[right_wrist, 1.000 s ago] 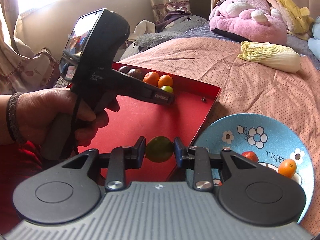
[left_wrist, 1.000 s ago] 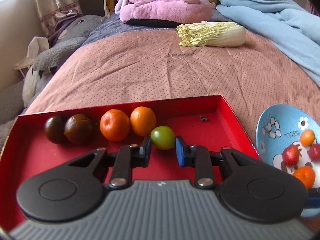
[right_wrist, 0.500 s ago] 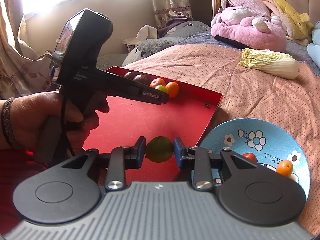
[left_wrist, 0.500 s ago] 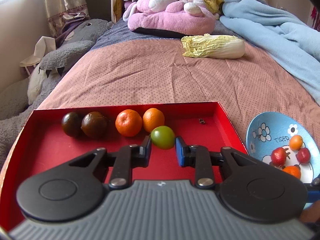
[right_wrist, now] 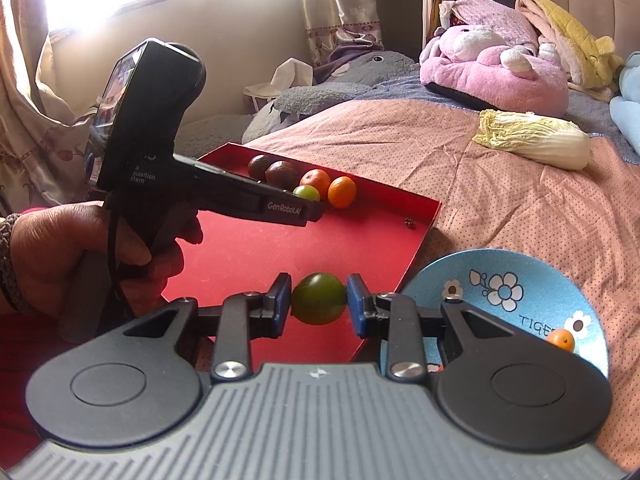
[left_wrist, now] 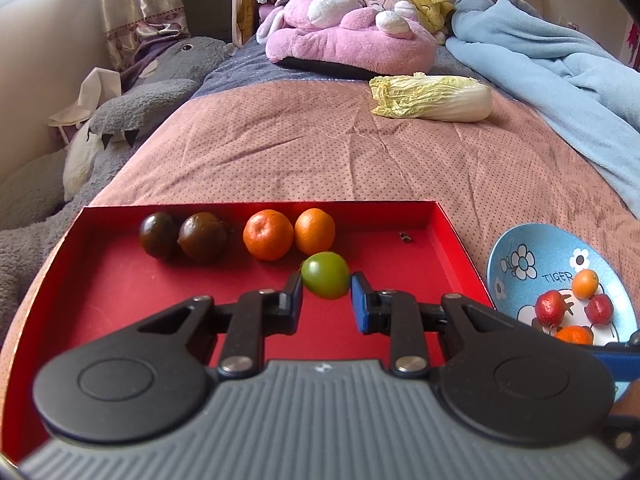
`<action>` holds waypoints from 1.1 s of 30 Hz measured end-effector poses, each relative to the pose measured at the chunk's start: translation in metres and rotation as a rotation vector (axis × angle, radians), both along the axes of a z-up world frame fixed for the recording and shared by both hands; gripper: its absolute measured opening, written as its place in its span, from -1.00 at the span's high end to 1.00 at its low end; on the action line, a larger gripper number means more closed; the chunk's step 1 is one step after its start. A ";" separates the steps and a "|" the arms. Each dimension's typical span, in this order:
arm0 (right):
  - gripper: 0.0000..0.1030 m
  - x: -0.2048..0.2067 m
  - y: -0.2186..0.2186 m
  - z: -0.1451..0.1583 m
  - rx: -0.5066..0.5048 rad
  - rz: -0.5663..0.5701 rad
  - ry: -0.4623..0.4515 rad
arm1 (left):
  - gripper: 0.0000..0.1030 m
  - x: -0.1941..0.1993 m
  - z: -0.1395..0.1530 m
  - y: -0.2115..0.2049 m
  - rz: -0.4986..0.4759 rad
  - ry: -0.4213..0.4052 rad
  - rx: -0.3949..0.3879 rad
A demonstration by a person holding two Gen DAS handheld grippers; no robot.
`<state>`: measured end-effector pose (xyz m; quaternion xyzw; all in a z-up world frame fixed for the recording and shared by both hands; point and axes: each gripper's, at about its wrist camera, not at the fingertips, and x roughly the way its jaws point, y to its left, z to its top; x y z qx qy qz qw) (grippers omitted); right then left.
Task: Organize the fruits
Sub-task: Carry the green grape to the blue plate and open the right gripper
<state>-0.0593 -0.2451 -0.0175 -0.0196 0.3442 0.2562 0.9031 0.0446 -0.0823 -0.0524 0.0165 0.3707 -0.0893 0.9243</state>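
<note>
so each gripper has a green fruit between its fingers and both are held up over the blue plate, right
Not quite. Each gripper does have a green fruit between its fingers, but over the red tray, not the blue plate. The right wrist view shows the right gripper clamping its green fruit above the tray, and the left gripper around the other green fruit there.

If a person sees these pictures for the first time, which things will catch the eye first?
First, the red tray on the bed, with two dark fruits, two oranges and a green fruit lined up along its far wall. Next, the right gripper, its jaws shut on a second green fruit above the tray's near edge. The blue flowered plate sits right of it.
</note>
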 end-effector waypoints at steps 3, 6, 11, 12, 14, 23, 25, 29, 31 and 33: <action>0.31 0.000 -0.003 0.005 0.000 -0.009 -0.009 | 0.44 0.000 0.000 0.000 -0.001 0.000 0.002; 0.31 -0.001 -0.006 0.007 0.000 -0.019 -0.014 | 0.44 -0.001 -0.001 -0.001 -0.005 0.000 0.007; 0.31 -0.002 -0.013 0.009 0.000 -0.039 -0.018 | 0.44 -0.002 -0.001 -0.001 -0.006 -0.002 0.009; 0.31 -0.002 -0.014 0.009 0.000 -0.043 -0.019 | 0.44 -0.002 -0.001 -0.001 -0.006 -0.002 0.009; 0.31 -0.001 -0.018 0.009 0.000 -0.050 -0.020 | 0.44 -0.002 0.000 -0.001 -0.007 -0.002 0.010; 0.31 -0.001 -0.032 0.007 0.000 -0.089 -0.020 | 0.44 -0.003 -0.001 -0.006 -0.022 -0.003 0.022; 0.31 -0.001 -0.036 0.006 -0.001 -0.100 -0.018 | 0.44 -0.003 -0.001 -0.006 -0.023 -0.002 0.024; 0.31 -0.001 -0.048 0.001 -0.006 -0.130 -0.009 | 0.44 -0.003 -0.002 -0.007 -0.027 -0.002 0.027; 0.31 0.000 -0.055 -0.002 -0.009 -0.151 -0.004 | 0.44 -0.004 -0.002 -0.008 -0.028 -0.004 0.028; 0.31 0.001 -0.063 -0.004 -0.012 -0.174 0.001 | 0.44 -0.004 -0.002 -0.009 -0.031 -0.004 0.030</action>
